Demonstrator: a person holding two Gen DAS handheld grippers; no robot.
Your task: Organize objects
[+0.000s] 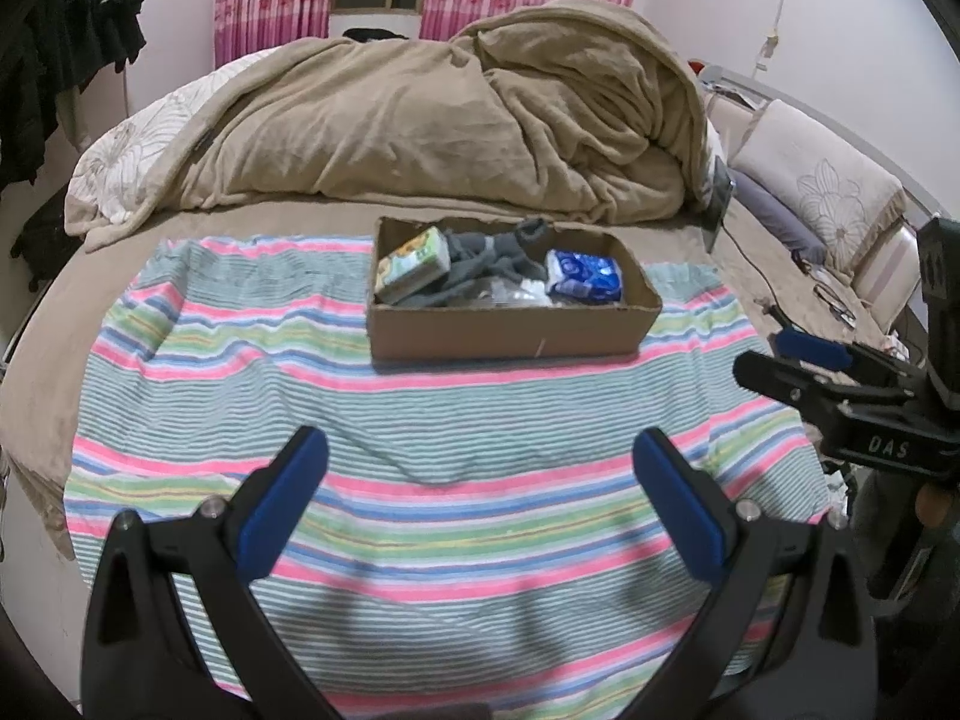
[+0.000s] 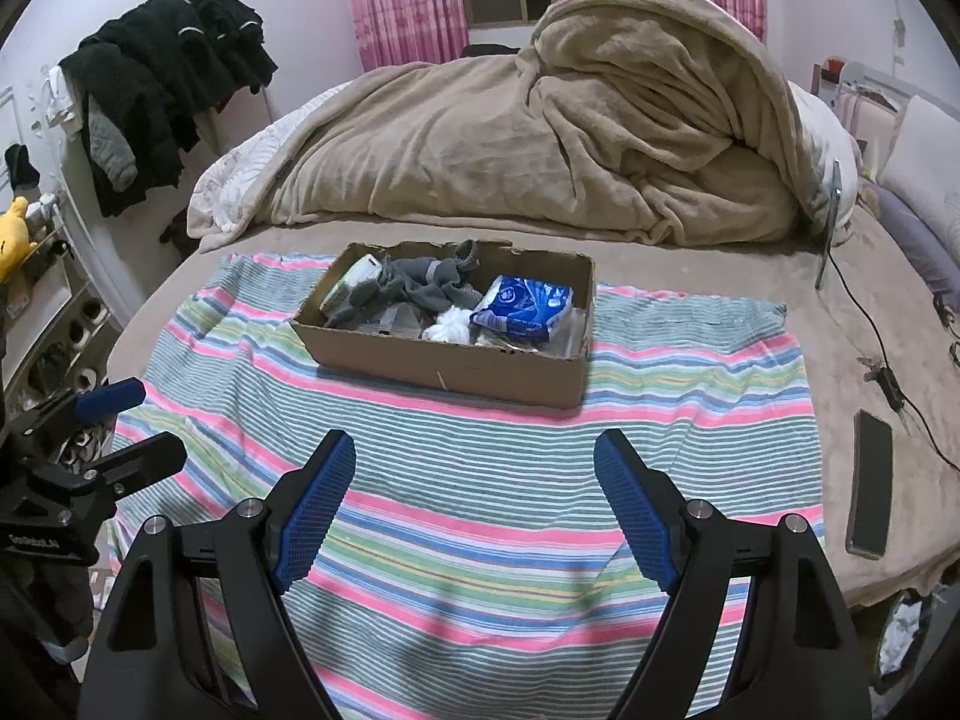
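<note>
Open, shallow cardboard box (image 2: 447, 360) lying flat on the striped towel (image 2: 480, 480) spread over the bed, long side facing the cameras. Inside: green-and-white packet (image 1: 414, 264) propped at the left end, crumpled grey socks (image 2: 420, 288) across the middle, blue tissue pack (image 2: 525, 306) tilted at the right. White wad (image 2: 447, 331) just in front of the socks, beside the blue pack.

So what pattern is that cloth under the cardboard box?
The cloth has pink, green, blue and white stripes, clearest in the right wrist view.

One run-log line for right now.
left claw open, empty | right claw open, empty | cardboard box on striped towel holds blue pack, grey socks
</note>
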